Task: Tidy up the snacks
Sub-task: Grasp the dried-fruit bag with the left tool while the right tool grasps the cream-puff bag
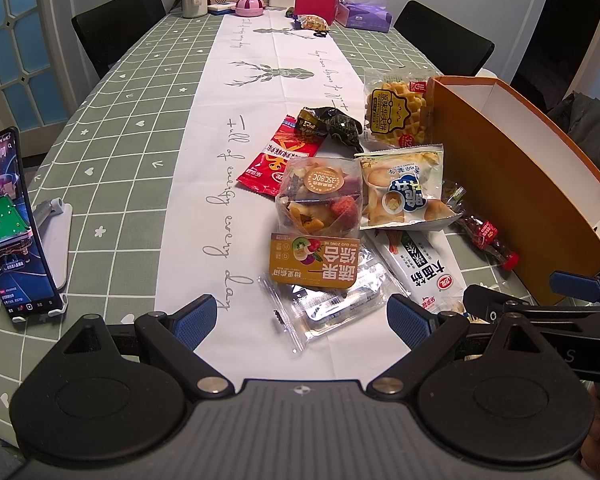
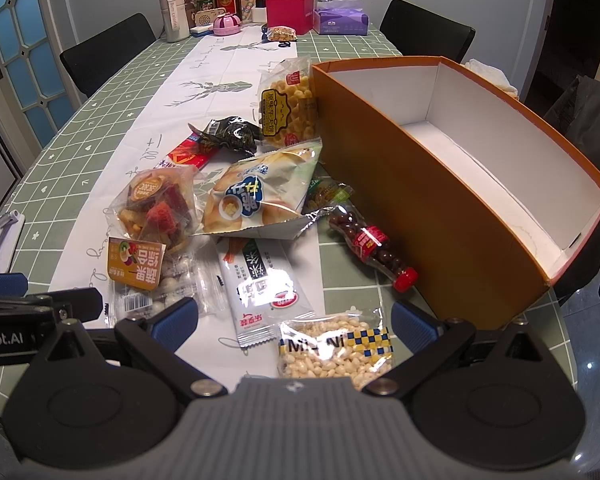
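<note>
A pile of snack packets lies mid-table beside an empty orange box (image 2: 428, 200), also in the left wrist view (image 1: 512, 184). The pile holds a dried fruit bag (image 1: 318, 200), a biscuit bag (image 1: 404, 188), a yellow waffle bag (image 1: 398, 114), a red packet (image 1: 278, 156), a white long packet (image 2: 266, 280), a small bottle of chocolate beans (image 2: 374, 248) and a clear puffed-grain packet (image 2: 336, 350). My left gripper (image 1: 302, 322) is open above a clear wrapped packet (image 1: 332, 300). My right gripper (image 2: 296, 320) is open over the puffed-grain packet.
A phone on a stand (image 1: 10, 224) stands at the left edge. Bottles (image 2: 174, 8), a pink box (image 2: 290, 8) and a tissue pack (image 2: 342, 20) crowd the far end. Black chairs (image 2: 104, 48) flank the table.
</note>
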Available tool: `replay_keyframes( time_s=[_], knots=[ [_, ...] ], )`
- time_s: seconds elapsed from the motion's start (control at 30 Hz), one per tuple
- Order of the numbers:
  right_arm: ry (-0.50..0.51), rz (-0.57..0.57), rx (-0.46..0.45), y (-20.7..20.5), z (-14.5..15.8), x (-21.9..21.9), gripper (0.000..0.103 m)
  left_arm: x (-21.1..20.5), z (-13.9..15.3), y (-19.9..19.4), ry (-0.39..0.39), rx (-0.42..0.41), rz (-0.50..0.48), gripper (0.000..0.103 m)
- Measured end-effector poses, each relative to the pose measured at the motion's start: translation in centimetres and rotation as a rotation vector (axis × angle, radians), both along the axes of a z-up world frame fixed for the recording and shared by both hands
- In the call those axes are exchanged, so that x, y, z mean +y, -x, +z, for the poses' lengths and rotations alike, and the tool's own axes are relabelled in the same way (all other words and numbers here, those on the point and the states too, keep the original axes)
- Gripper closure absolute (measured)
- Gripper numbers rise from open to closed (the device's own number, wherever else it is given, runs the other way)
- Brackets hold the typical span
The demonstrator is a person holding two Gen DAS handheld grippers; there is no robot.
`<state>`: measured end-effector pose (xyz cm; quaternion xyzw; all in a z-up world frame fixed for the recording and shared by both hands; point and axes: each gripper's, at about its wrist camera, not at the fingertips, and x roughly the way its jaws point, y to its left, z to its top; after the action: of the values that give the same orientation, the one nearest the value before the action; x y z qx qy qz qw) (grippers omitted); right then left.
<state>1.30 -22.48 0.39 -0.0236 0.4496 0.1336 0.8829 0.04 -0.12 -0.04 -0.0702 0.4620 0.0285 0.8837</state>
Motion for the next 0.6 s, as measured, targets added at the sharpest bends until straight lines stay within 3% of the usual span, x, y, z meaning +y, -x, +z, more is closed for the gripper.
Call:
replay_keyframes(
  time_s=[0.27, 0.4, 0.5, 0.6],
  knots=[
    [-0.005, 0.007, 0.000, -0.1, 0.1, -0.1, 0.003, -0.3, 0.4, -0.1, -0.005, -0.007, -0.004, 0.000],
    [-0.067, 0.047, -0.004, -0.8, 0.7, -0.7, 0.003, -0.3, 0.9, -0.4, 0.025, -0.035, -0.025, 0.000],
    [-0.130, 0.084, -0.051, -1.8, 1.8, -1.2, 0.003, 0.2, 1.5, -1.2, 0.004, -0.065, -0.053, 0.000],
    [-0.090, 0.167, -0.119, -2.7, 2.9, -0.6, 0.003, 0.5, 1.9, -1.8, -0.035, -0.104, -0.055, 0.000]
  ],
)
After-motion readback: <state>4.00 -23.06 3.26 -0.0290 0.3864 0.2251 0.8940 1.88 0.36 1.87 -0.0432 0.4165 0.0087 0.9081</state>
